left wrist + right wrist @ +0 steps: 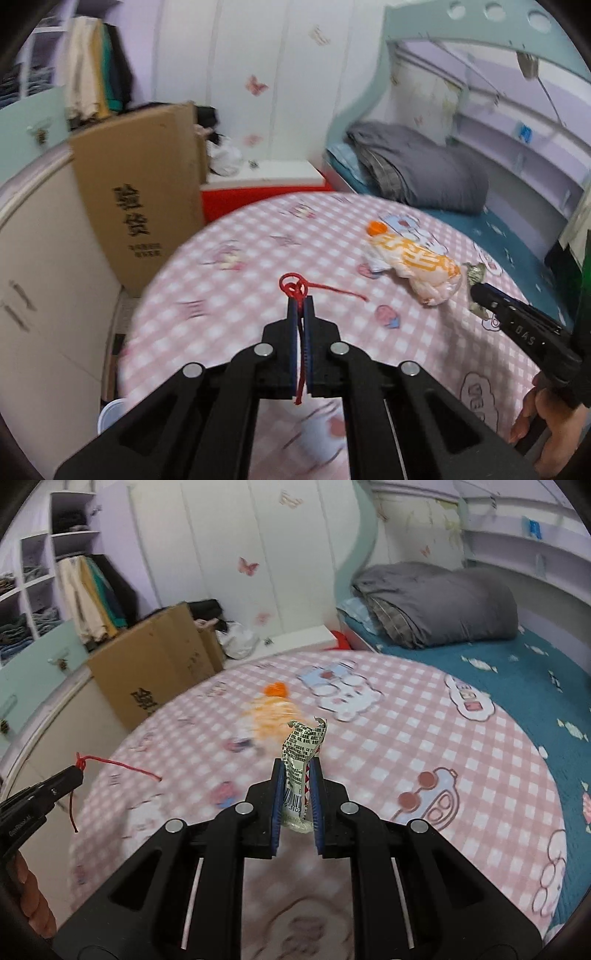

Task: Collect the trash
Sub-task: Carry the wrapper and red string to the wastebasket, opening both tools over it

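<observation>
My left gripper [301, 304] is shut on a red string [295, 290]; its knotted loop sticks out past the fingertips and one end trails right over the pink checked tablecloth [258, 258]. It also shows in the right wrist view [79, 771] with the string [122, 766]. My right gripper [297, 771] is shut on a crumpled printed wrapper [301, 753] with a barcode, held above the cloth; it also shows in the left wrist view [476, 290]. A crushed plastic bottle [413, 262] with an orange cap lies on the cloth between the grippers, blurred in the right wrist view [271, 712].
A large cardboard box [147, 206] leans at the table's far left edge beside white cabinets [44, 266]. A bed with a grey folded quilt [424, 170] and blue sheet [498, 672] lies to the right. A white round container [110, 413] sits low at the left.
</observation>
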Available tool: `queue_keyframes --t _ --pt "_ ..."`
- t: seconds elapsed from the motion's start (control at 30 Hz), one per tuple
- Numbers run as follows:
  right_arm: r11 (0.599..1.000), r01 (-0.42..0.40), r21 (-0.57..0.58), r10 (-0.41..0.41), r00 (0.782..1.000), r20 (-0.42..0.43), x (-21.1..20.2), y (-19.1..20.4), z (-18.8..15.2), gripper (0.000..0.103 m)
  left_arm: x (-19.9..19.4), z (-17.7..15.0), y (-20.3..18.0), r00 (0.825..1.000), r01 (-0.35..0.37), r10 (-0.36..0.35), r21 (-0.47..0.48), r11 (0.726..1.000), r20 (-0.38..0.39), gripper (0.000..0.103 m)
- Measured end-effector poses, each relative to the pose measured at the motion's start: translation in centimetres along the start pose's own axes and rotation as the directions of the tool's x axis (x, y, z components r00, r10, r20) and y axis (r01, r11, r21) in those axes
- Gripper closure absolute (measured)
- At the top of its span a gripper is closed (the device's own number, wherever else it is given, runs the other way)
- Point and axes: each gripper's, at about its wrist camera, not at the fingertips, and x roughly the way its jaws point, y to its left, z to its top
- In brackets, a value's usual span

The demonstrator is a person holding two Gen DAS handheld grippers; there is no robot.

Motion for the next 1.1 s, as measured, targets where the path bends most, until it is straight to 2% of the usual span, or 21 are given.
queue_keyframes --t 0.13,0.3,0.43,0.57,0.67,0.7,0.8,0.93,0.97,1.1 --pt "0.996 -0.072 -0.054 0.074 0.997 0.031 -3.1 3.9 -0.2 0.089 -4.5 -1.1 2.4 0.994 -0.094 0.095 -0.023 0.995 0.054 0.1" --pt "0.973 -0.192 -0.127 0.194 0.981 0.003 -4.8 9.7 -1.2 0.089 -8.5 -2.6 6.0 0.978 -0.193 0.199 -0.092 0.977 0.067 0.1" --pt "0.925 -0.322 -0.201 0.312 0.947 -0.08 -5.0 16.1 -3.2 0.089 -11.1 -4.5 9.1 0.957 -0.272 0.282 -0.129 0.954 0.063 0.1" --pt "0.871 -0.416 -0.26 0.385 0.908 -0.164 -4.7 21.8 -5.7 0.089 -12.9 -7.0 13.3 0.941 -0.323 0.335 -0.186 0.928 0.035 0.1" --pt "0.83 -0.475 -0.292 0.42 0.877 -0.233 -3.9 26.0 -7.8 0.089 -13.7 -8.9 16.8 0.925 -0.369 0.379 -0.234 0.899 -0.001 0.1" --pt "0.812 -0.503 -0.298 0.436 0.86 -0.265 -3.4 27.7 -8.7 0.089 -13.8 -9.4 17.7 0.921 -0.38 0.389 -0.245 0.892 -0.012 0.1" --pt "0.77 -0.545 -0.332 0.448 0.832 -0.327 -2.3 31.6 -11.0 0.089 -14.3 -11.4 21.0 0.898 -0.433 0.436 -0.283 0.856 -0.054 0.1" --pt "0.717 -0.605 -0.345 0.461 0.784 -0.416 -0.4 36.6 -14.2 0.089 -14.3 -14.1 25.6 0.861 -0.505 0.492 -0.328 0.798 -0.127 0.1" --pt "0.709 -0.614 -0.346 0.461 0.776 -0.431 0.0 37.5 -14.9 0.089 -14.3 -14.8 26.6 0.855 -0.515 0.497 -0.341 0.786 -0.144 0.1" --pt "0.68 -0.649 -0.34 0.456 0.738 -0.497 3.0 41.5 -17.2 0.088 -13.9 -16.8 30.3 0.812 -0.582 0.546 -0.366 0.726 -0.207 0.1"
